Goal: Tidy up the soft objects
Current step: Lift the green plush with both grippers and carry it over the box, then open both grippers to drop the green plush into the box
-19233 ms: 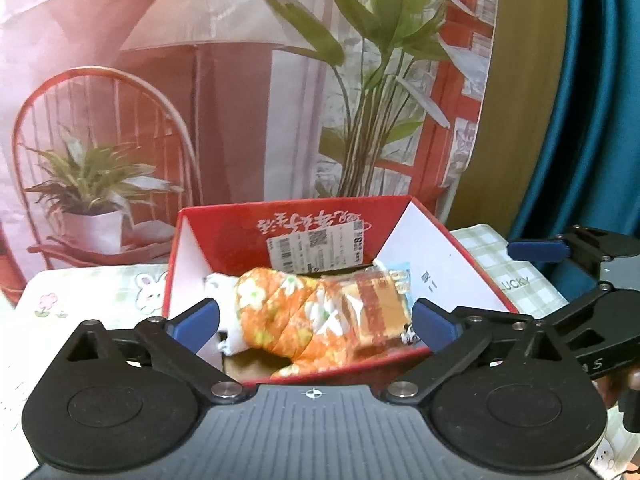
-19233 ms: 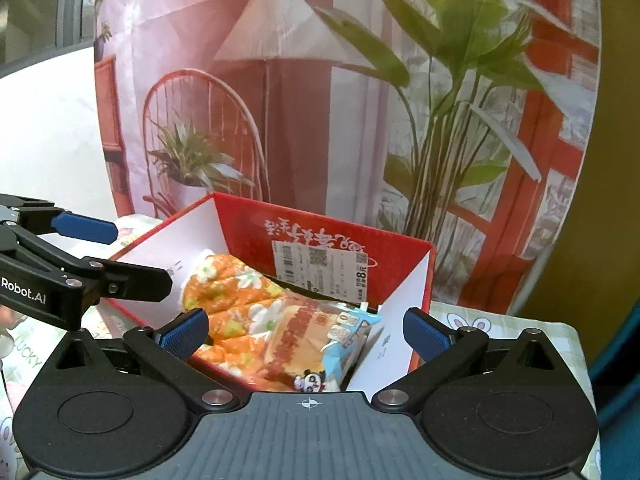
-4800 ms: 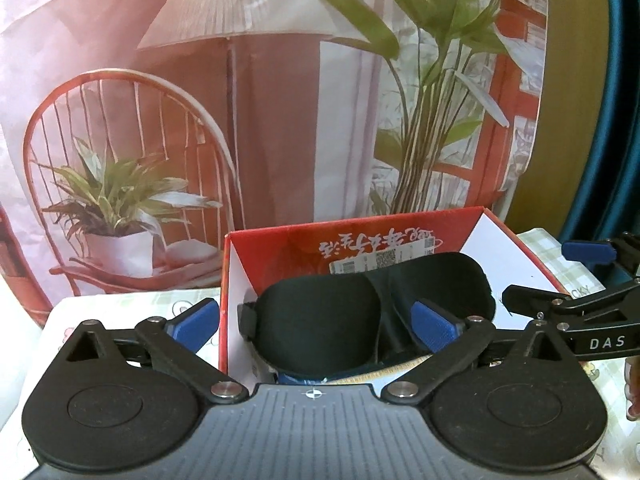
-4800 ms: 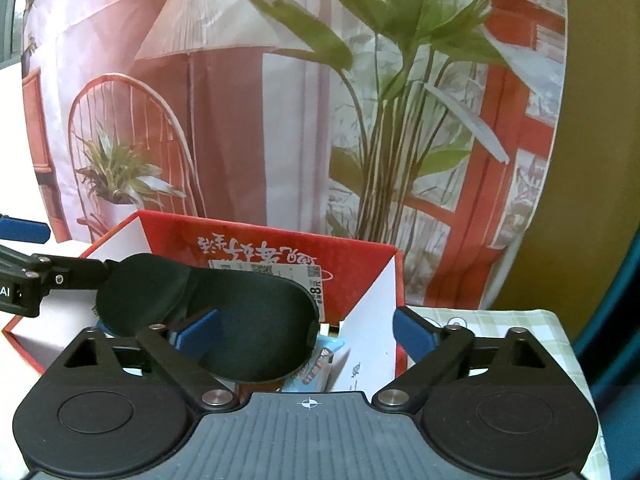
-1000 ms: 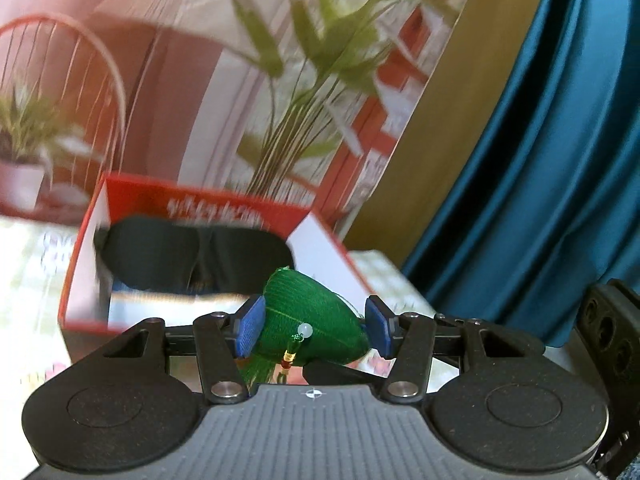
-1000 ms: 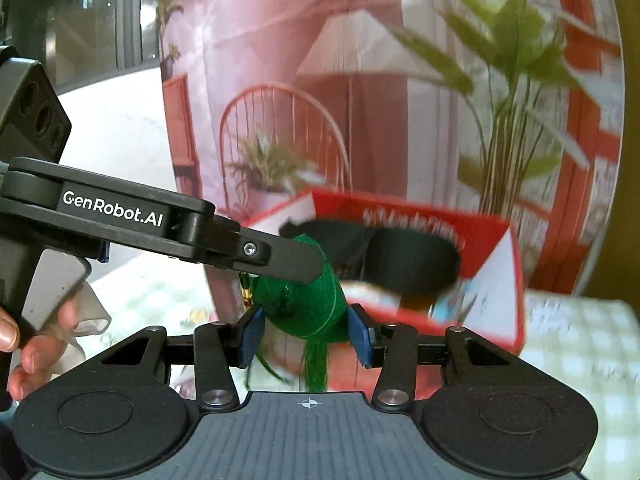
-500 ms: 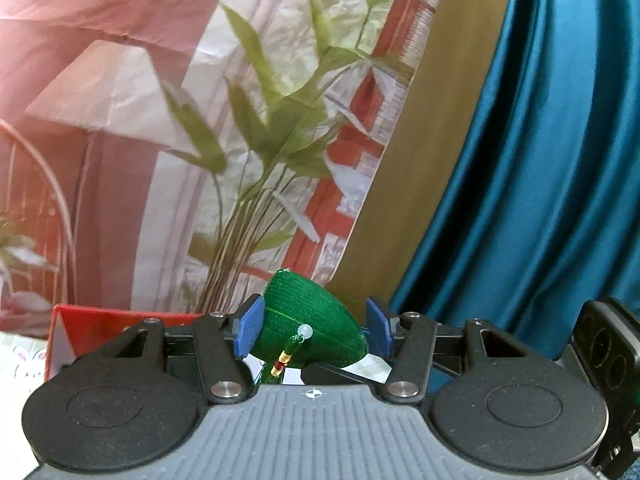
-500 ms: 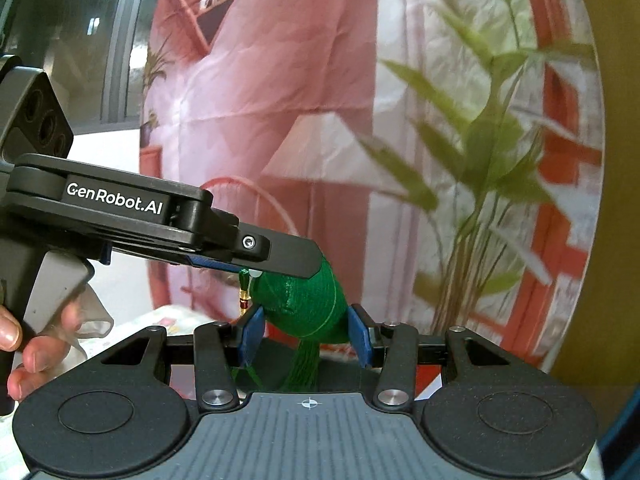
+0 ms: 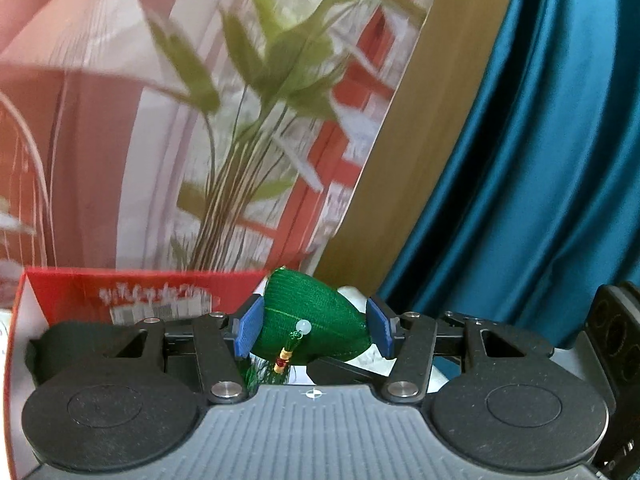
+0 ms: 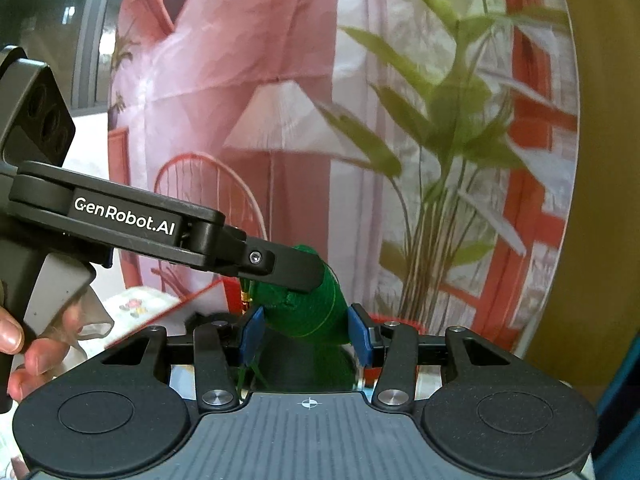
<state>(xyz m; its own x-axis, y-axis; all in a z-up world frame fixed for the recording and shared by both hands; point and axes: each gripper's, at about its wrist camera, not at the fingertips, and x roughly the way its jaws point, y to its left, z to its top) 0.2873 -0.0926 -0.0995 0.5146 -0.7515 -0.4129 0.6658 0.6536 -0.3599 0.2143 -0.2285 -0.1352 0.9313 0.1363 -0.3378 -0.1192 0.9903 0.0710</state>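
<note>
My 2 tongs, left [image 9: 312, 330] and right [image 10: 306, 334], both clamp a green sachet [image 9: 310, 328] beside the red box [image 9: 80, 296] holding a black mask [image 9: 60, 336]; printed backdrop [image 10: 280, 120] behind.

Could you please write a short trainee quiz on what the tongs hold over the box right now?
1. True or false: both tongs grip the same green pouch.
2. What lies in the red box? A) a black eye mask B) a yellow sponge C) a white towel
3. Fill in: from the pouch hangs a white ____ above a green tassel.

Key:
1. True: the left tongs and the right tongs both press their blue pads on it.
2. A: the mask shows behind the left tongs.
3. bead
</note>
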